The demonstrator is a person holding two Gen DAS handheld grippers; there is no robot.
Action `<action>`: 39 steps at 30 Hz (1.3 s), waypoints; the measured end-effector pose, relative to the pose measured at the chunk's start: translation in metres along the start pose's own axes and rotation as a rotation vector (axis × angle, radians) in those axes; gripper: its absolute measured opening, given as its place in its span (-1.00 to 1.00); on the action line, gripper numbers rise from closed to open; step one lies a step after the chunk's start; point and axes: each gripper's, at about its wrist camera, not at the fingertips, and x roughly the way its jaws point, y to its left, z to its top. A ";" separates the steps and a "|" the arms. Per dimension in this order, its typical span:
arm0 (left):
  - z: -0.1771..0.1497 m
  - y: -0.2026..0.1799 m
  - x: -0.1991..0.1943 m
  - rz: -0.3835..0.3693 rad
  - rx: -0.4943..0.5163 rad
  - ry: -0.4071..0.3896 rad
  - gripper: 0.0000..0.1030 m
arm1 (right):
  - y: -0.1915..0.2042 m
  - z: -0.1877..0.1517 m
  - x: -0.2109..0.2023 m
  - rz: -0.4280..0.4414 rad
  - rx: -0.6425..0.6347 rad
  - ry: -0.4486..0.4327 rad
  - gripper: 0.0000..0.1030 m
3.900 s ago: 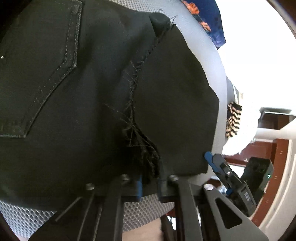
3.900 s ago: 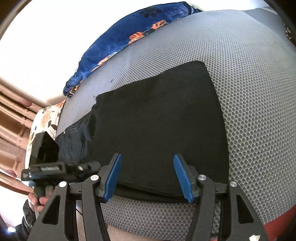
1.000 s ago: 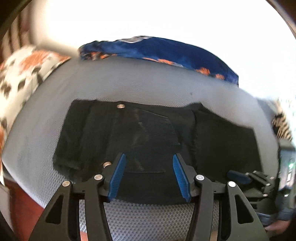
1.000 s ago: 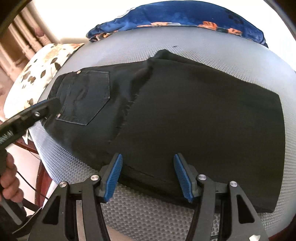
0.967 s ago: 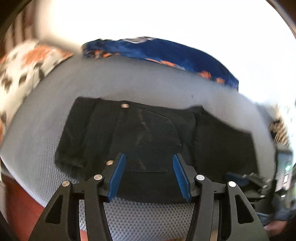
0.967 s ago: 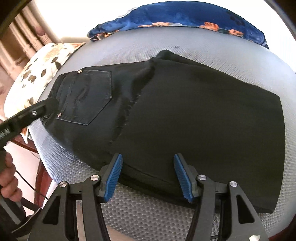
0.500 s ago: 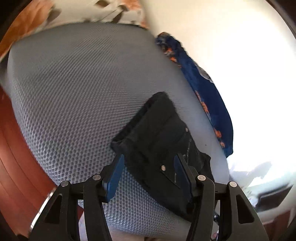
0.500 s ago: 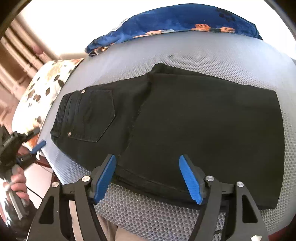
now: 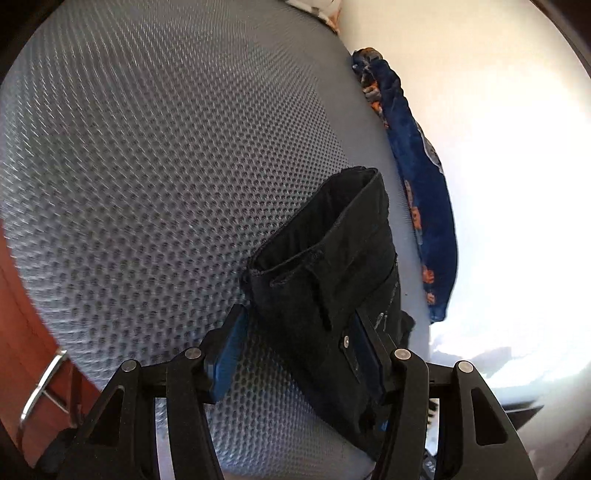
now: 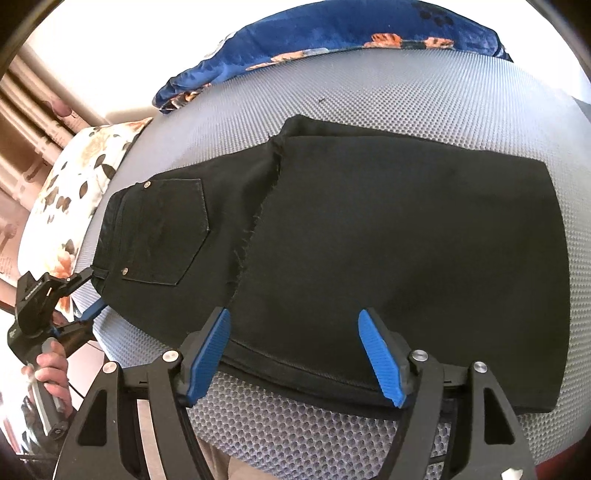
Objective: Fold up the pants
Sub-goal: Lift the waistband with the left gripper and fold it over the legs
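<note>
Black pants (image 10: 369, 240) lie folded on the grey mesh mattress (image 10: 406, 92), legs doubled over to the right, waistband and back pocket (image 10: 162, 236) to the left. My right gripper (image 10: 295, 354) hovers open over the near edge of the folded legs, its blue pads apart and gripping nothing. My left gripper (image 10: 86, 293), held by a person's hand (image 10: 48, 369), sits at the waistband's near-left corner. In the left wrist view the pants (image 9: 325, 288) rise between the fingers of the left gripper (image 9: 299, 354). The jaws straddle that corner without pinching it.
A blue flowered blanket (image 10: 332, 33) lies bunched along the far side of the mattress, also visible as the blanket (image 9: 417, 177) in the left wrist view. A floral pillow (image 10: 74, 184) sits at the left end. A red-brown bed frame (image 9: 22, 314) borders the mattress (image 9: 147, 166).
The left gripper has rolled and swung round to the waistband end, which now sits between its fingers. The right gripper's jaws have widened; it has hardly moved.
</note>
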 end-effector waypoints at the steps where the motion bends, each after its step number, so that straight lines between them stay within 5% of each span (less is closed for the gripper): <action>1: 0.002 0.000 0.004 -0.015 -0.009 0.008 0.11 | 0.000 0.000 0.001 -0.001 0.002 0.001 0.35; 13: 0.020 -0.004 0.024 -0.100 0.007 -0.056 0.11 | -0.002 0.000 0.010 -0.040 -0.001 0.016 0.36; 22: 0.017 -0.017 0.030 -0.064 0.095 -0.051 0.14 | 0.003 -0.002 0.013 -0.056 -0.013 0.012 0.46; 27: 0.035 -0.022 0.043 -0.086 0.043 -0.037 0.17 | 0.004 -0.003 0.014 -0.053 -0.013 0.009 0.53; 34: 0.033 -0.037 0.055 0.027 0.138 -0.082 -0.31 | 0.005 -0.004 0.015 -0.055 -0.021 0.003 0.58; 39: 0.040 -0.052 0.060 0.023 0.187 -0.084 -0.48 | 0.007 -0.004 0.015 -0.058 -0.025 0.003 0.58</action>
